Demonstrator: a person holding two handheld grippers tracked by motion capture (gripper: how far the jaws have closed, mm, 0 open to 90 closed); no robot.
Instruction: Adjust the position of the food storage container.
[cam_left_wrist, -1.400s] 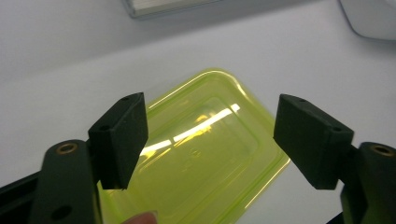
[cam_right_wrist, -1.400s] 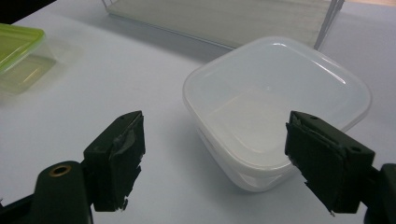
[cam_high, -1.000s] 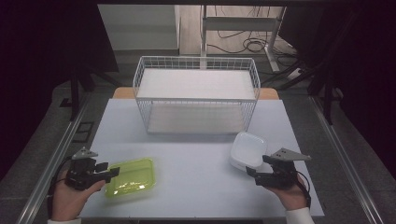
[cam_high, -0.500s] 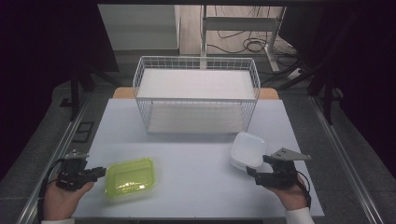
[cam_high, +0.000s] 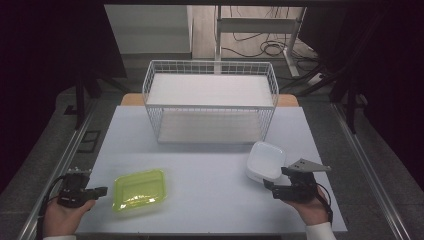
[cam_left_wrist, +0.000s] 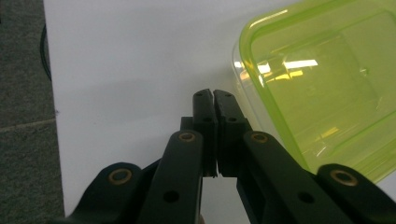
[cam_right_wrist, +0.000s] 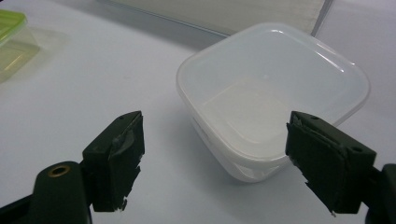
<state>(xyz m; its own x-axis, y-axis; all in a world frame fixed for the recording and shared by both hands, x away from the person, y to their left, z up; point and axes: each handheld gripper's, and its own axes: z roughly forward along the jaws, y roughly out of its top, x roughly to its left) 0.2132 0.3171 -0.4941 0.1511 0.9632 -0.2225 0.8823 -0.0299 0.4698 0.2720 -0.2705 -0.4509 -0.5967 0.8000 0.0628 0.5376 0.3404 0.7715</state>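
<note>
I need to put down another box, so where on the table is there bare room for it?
The widest bare patch is mid-table, bordered by the green container, the white container and the wire basket behind. It is crowded near the right gripper and left gripper.

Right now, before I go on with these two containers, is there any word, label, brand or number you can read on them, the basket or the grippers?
None: no readable text stands on anything.
Green container: bare plastic, no label.
White container: plain, no marking.
Wire basket: no tag.
Left gripper and right gripper: black jaws, no lettering.
</note>
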